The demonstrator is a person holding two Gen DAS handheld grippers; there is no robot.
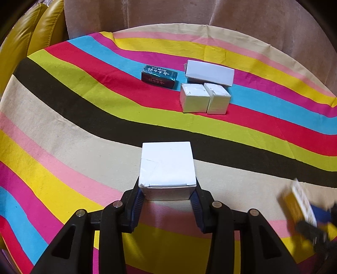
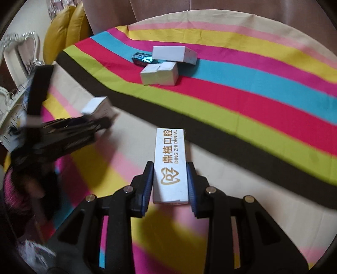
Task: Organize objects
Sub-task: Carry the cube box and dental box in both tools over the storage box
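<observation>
My left gripper (image 1: 167, 195) is shut on a plain white box (image 1: 167, 166), held above the striped cloth. My right gripper (image 2: 169, 183) is shut on a long white box with gold "DING ZHI DENTAL" print (image 2: 170, 164). In the right wrist view the left gripper (image 2: 101, 123) appears blurred at the left with its white box (image 2: 94, 105). In the left wrist view the right gripper's box (image 1: 300, 202) shows blurred at the right edge. Farther back on the cloth lie a dark teal packet (image 1: 159, 77), a long white box (image 1: 209, 72) and two small white boxes (image 1: 203, 98) side by side.
A table under a bright striped cloth (image 1: 84, 130) fills both views. A yellow leather seat (image 1: 31, 35) stands at the far left and a beige curtain (image 1: 189, 12) hangs behind. White ornate furniture (image 2: 19, 63) shows at the left of the right wrist view.
</observation>
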